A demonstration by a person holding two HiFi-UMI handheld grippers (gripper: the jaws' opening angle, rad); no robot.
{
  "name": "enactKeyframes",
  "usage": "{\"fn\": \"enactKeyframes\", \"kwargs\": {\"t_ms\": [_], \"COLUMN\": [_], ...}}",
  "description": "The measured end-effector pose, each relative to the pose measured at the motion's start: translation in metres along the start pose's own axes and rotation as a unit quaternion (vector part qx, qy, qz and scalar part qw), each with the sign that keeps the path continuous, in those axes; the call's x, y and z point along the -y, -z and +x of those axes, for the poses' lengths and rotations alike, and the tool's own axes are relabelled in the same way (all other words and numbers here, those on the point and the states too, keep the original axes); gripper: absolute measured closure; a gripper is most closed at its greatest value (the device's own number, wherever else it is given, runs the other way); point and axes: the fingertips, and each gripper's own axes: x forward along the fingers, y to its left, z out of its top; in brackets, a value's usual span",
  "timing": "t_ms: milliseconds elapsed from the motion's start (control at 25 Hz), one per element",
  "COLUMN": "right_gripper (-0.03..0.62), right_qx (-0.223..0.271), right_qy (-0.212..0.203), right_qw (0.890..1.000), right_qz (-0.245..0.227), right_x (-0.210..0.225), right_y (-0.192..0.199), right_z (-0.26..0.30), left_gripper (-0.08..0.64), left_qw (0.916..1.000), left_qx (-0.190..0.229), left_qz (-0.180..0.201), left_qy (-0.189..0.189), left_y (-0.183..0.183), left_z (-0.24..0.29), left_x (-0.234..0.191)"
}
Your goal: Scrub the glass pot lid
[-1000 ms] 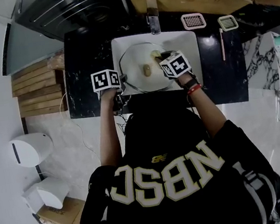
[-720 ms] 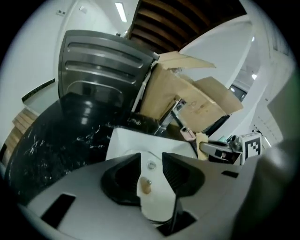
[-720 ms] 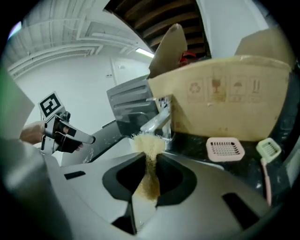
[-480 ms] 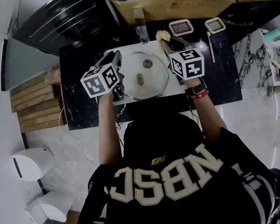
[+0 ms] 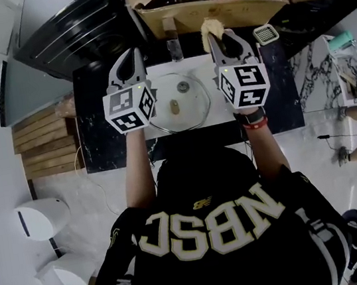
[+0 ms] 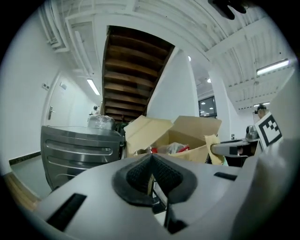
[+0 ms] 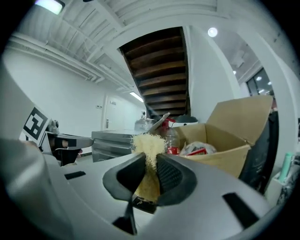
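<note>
One glass lid [image 5: 193,109] lies flat in the white sink [image 5: 220,117], tan knob [image 5: 175,107] up. The drain shows through the glass just behind the knob. Nothing touches the lid.

Your right gripper [image 5: 227,35] is off to the lid's right side. Its jaws pinch a yellow fibrous scrub pad [image 7: 149,143], which sticks out past the tips. The pad is in the air and not on the glass.

Your left gripper [image 5: 123,56] is at the lid's left side. Its jaws have just been closing and are now pressed together on nothing; the left gripper view [image 6: 151,159] shows only pad against pad.

Both grippers point away from you, toward the faucet [image 5: 173,38] and the open cardboard box [image 5: 211,9] behind the sink. The black counter [image 5: 94,118] frames the sink on both sides.

Step in hand, as judged: the tools are off the work, so this is either a break between scrub passes or the end of scrubbing. The frames do not show how clean the glass is.

If another pass is needed, the next move calls for this:
- Spread the left jaws, then steady the lid by its rim or knob.
- Tip the right gripper down and press the pad flat on the glass.
- Watch for the lid sliding on the smooth basin.
</note>
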Motion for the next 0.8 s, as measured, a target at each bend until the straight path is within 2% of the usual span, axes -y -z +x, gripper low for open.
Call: {"fn": "enactKeyframes", "kwargs": {"t_ms": [200,440,560,800], "right_gripper": [0.523,0.523,0.523,0.522], "right_qx": [0.003,-0.001,-0.007,-0.02], "right_qy": [0.017,-0.005,-0.009,-0.019], "right_qw": [1.0,1.0,1.0,1.0], "right_qz": [-0.003,0.005,0.006,-0.003], "right_x": [0.005,0.001,0.0,0.001], "right_y": [-0.002,0.001,0.005,0.012], "right_z": [-0.005,-0.004,-0.005,-0.003], "left_gripper": [0.546,0.546,0.545,0.545], "left_qw": [0.9999,0.9998,0.9997,0.9997], "left_qx": [0.015,0.001,-0.002,-0.01], "left_qz": [-0.002,0.004,0.017,0.017], "left_qy": [0.005,0.02,0.015,0.016], "left_y": [-0.009,-0.003,0.0,0.008], "left_z": [-0.001,-0.001,-0.002,-0.002], "left_x": [0.013,0.021,0.021,0.016]}}
